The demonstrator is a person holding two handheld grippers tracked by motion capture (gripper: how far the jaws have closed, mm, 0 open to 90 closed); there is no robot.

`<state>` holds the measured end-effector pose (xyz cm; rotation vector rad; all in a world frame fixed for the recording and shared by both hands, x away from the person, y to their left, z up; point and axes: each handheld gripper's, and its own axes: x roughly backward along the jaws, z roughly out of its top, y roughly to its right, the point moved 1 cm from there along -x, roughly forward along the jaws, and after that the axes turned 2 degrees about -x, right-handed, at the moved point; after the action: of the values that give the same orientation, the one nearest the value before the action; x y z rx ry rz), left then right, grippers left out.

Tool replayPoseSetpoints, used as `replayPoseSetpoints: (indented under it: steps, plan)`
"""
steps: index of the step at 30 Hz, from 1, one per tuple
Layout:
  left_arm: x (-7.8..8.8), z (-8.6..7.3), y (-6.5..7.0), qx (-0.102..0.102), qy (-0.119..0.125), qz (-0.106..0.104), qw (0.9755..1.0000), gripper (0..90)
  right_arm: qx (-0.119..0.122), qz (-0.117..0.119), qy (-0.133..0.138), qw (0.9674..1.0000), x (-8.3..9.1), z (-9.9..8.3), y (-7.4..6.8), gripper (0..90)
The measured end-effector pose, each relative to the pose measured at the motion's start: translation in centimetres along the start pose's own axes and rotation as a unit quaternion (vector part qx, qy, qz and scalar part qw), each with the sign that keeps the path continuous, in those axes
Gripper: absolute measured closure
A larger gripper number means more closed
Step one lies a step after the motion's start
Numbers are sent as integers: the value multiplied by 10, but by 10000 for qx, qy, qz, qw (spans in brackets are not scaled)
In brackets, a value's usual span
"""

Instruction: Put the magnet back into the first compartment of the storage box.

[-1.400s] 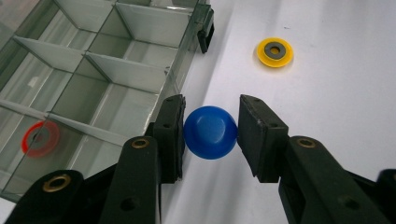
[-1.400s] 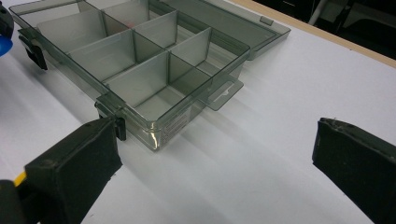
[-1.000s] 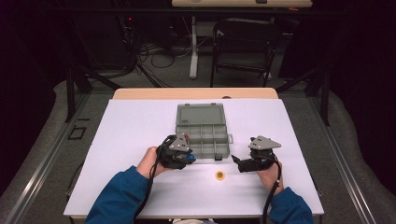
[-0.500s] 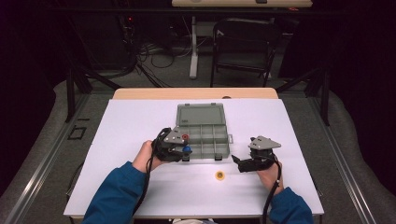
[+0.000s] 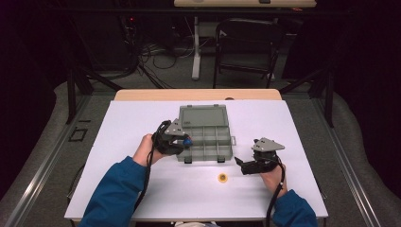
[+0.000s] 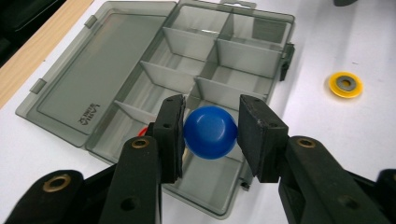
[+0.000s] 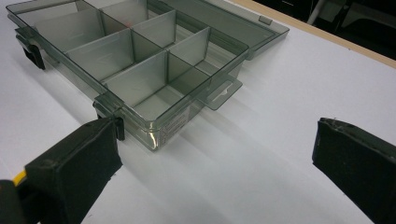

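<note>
My left gripper [image 6: 210, 133] [image 5: 187, 141] is shut on a blue ball [image 6: 209, 132] [image 5: 187, 141] and holds it above the left end of an open grey compartment box [image 5: 204, 135] [image 6: 154, 79] [image 7: 135, 56]. A small red thing [image 6: 146, 129] lies in a compartment just below the left jaw. A yellow ring with a grey centre [image 5: 222, 178] [image 6: 344, 84] lies on the white table in front of the box. My right gripper [image 5: 240, 165] [image 7: 210, 154] stands open low over the table, right of the box, with nothing between its pads.
The box's lid [image 5: 202, 116] lies flat toward the far side. The white table top [image 5: 132, 123] has bare room on both sides of the box. A wooden strip [image 5: 198, 94] runs along the far edge, with a chair [image 5: 246, 42] and cables beyond.
My left gripper has risen and moved away from me and rightward with the blue ball, to above the box's left end. The right gripper has stayed put.
</note>
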<state>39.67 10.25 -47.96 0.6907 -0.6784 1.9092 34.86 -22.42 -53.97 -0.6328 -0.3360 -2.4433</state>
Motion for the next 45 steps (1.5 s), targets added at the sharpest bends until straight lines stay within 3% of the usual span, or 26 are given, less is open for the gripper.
replayPoseSetpoints:
  steps: [26, 45]
  plan:
    - [-13, -1, -40, 353, -176, 314, 9987, 617, 6, 1, -13, 10000, 0, 0, 0, 0]
    - [-34, -4, -53, 533, -444, 374, 9969, 616, 8, 9, -27, 10000, -1, 0, 0, 0]
